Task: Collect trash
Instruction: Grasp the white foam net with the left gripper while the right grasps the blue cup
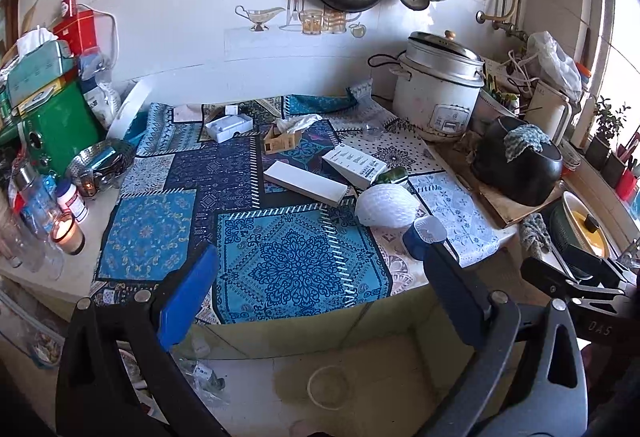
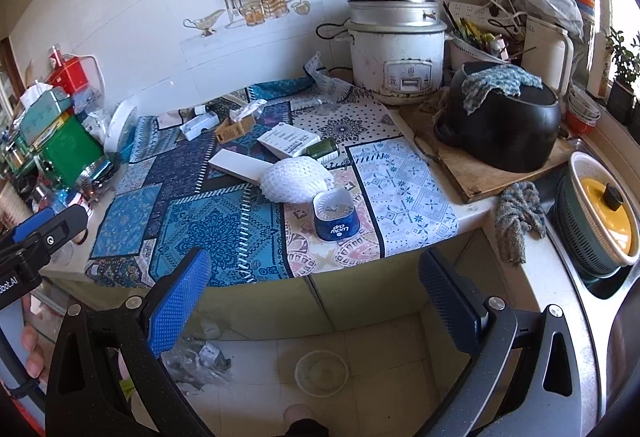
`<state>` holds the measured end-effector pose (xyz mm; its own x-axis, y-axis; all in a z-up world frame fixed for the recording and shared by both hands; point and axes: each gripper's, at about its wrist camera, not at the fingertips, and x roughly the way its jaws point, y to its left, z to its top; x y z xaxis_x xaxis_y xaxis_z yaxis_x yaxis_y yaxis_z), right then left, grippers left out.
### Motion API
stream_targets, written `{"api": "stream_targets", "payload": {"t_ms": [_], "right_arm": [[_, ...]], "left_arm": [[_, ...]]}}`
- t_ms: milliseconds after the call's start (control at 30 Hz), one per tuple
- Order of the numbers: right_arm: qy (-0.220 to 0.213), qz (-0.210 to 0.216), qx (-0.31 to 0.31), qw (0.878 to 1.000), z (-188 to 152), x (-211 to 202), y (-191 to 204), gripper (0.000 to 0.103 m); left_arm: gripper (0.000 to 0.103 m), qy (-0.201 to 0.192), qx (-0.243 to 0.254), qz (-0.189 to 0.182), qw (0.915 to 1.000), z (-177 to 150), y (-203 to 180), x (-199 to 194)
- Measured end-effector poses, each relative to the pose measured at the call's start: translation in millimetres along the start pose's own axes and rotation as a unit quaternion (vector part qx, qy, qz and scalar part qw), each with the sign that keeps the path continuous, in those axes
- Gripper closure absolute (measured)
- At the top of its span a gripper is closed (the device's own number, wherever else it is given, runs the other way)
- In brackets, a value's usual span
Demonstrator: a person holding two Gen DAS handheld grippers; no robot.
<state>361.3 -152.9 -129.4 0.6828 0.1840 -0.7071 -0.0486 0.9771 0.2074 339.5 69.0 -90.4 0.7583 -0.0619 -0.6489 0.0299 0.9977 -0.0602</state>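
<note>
Trash lies on the patterned cloth (image 1: 160,213) of the counter: a blue "lucky cup" tub (image 2: 335,215) near the front edge, also in the left wrist view (image 1: 424,237); a white foam net (image 2: 295,177) (image 1: 386,205); flat white boxes (image 1: 305,183) (image 2: 239,165); a printed white box (image 1: 354,163); a green can (image 2: 323,149); a torn brown carton with tissue (image 1: 280,141). My left gripper (image 1: 316,301) is open and empty, off the counter's front edge. My right gripper (image 2: 316,297) is open and empty, in front of the tub.
A rice cooker (image 2: 396,49) and an upturned black pot (image 2: 504,125) on a wooden board stand at the right. A lit candle (image 1: 66,233), bottles and a green tin (image 1: 60,125) crowd the left. A sink with a colander (image 2: 596,213) is far right. Plastic wrappers (image 2: 200,357) lie on the floor.
</note>
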Motion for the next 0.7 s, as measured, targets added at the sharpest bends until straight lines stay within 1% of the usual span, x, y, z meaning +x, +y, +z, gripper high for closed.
{"api": "stream_targets", "payload": {"t_ms": [67,200,333,467,533,567,633,700], "right_arm": [[0.022,-0.005,0.006,1.0,4.0,22.2,-2.6,0.0],[0.059,0.001,0.017,0.998,10.8,61.4,-8.6,0.0],[0.09,0.004,0.016,0.996,18.5,99.0,-16.2,0.0],[0.134,0.014,0.008,0.991,27.8,141.3,-27.5,0.002],[0.155,0.018,0.002,0.988,31.0,161.7,-31.1,0.004],[0.165,0.021,0.0,0.986,32.9,170.3,-34.0,0.008],[0.182,0.033,-0.002,0.983,36.2,185.1,-38.7,0.014],[0.193,0.051,0.0,0.98,38.6,195.5,-42.4,0.018]], "left_arm": [[0.0,0.017,0.002,-0.002,0.9998,4.8,1.0,20.7],[0.0,0.056,-0.006,-0.016,0.9983,10.4,2.1,60.0],[0.0,0.09,-0.02,-0.001,0.9957,13.1,1.6,96.8],[0.0,0.12,-0.046,0.02,0.9915,17.8,0.4,128.6],[0.0,0.132,-0.056,0.026,0.9893,22.3,-3.1,143.8],[0.0,0.138,-0.059,0.026,0.9884,24.9,-5.0,151.2],[0.0,0.147,-0.061,0.025,0.9869,30.7,-10.8,167.0],[0.0,0.159,-0.066,0.021,0.9849,36.1,-17.0,183.2]]}}
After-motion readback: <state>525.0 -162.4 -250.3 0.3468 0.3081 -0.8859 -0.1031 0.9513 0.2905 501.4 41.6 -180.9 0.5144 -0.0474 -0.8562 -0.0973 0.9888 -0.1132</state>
